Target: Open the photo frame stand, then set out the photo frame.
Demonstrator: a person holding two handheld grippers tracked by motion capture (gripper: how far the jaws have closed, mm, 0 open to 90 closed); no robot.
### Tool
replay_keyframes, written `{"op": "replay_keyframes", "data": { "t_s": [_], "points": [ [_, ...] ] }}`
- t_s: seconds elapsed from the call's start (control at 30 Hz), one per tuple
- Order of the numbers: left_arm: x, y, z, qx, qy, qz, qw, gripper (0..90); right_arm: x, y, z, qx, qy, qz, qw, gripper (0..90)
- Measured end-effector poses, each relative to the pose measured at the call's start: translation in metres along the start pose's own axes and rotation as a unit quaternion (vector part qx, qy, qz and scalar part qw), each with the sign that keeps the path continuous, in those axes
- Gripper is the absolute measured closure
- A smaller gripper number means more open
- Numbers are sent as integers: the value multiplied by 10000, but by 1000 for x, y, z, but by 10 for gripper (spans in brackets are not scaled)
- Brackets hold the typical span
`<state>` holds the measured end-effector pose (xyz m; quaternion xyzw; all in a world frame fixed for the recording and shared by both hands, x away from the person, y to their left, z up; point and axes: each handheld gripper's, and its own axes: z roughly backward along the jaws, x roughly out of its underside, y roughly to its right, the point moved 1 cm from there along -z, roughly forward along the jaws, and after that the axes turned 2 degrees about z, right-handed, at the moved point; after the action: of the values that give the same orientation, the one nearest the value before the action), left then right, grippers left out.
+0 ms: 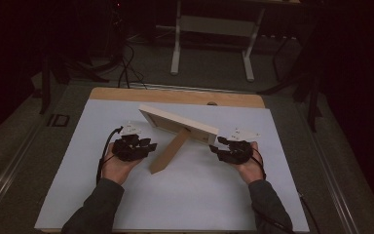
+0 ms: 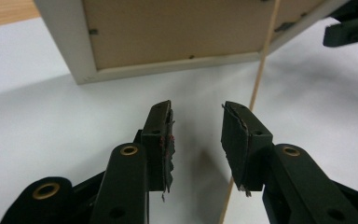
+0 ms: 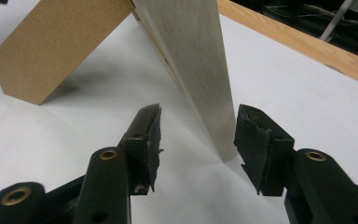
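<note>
Black jaws of my left gripper (image 2: pixel 196 140) are rising close before the lens in the left gripper view, standing apart with only bare white sheet between their torn pads; they are gripping nothing. Beyond them the picture frame (image 2: pixel 177 35) is showing me its brown back board and pale border, its lower edge resting on the white sheet (image 2: pixel 37 116). Its thin prop (image 2: pixel 260 70) is running down as a narrow edge just right of my jaws, not touching them.

From the high view, my left hand is holding that gripper (image 1: pixel 135 147) just left of the prop (image 1: pixel 168 151), which is slanting from the back of the frame (image 1: pixel 177 124) down onto the sheet (image 1: pixel 195 195). I am seeing the frame standing near the middle of the sheet, leaning on that prop, between my two hands.

My right gripper (image 1: pixel 224 148) is sitting at the frame's right end. In the right gripper view its jaws (image 3: pixel 196 135) are standing wide, and the pale edge of the frame (image 3: pixel 196 70) is reaching down into the gap between them, nearer the right-hand pad. I cannot tell for sure whether that pad is touching the wood; the other pad is clearly apart from it, so I am not clamping the frame. The brown prop (image 3: pixel 51 46) is showing off to the left, its cut end resting on the sheet (image 3: pixel 51 140).

A wooden table edge (image 1: pixel 175 95) is running along the far side of the sheet.
</note>
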<state>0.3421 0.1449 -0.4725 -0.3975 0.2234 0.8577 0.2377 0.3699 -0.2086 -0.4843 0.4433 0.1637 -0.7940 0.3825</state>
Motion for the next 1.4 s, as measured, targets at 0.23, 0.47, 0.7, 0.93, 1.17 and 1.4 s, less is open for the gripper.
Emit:
{"op": "replay_keyframes", "data": {
  "t_s": [0.23,0.47,0.7,0.93,1.17,1.4],
  "points": [
    [-6,-5,4,-146,77,67,9998,635,8,4,2,35,-23,-82,10000,602],
    [-10,-8,4,-182,78,192,9996,646,13,10,9,216,51,-285,9993,767],
    [-13,-11,4,-179,120,264,9994,703,11,13,10,427,51,-433,9981,849],
    [-20,-9,0,-224,105,167,9996,877,2,11,2,586,157,-642,9961,898],
    [-27,-10,-1,-351,257,224,9988,900,-2,12,-6,634,142,-758,9950,899],
    [-34,-9,-5,-401,383,259,9981,900,-4,15,-12,658,188,-964,9930,899]
  ]
}}
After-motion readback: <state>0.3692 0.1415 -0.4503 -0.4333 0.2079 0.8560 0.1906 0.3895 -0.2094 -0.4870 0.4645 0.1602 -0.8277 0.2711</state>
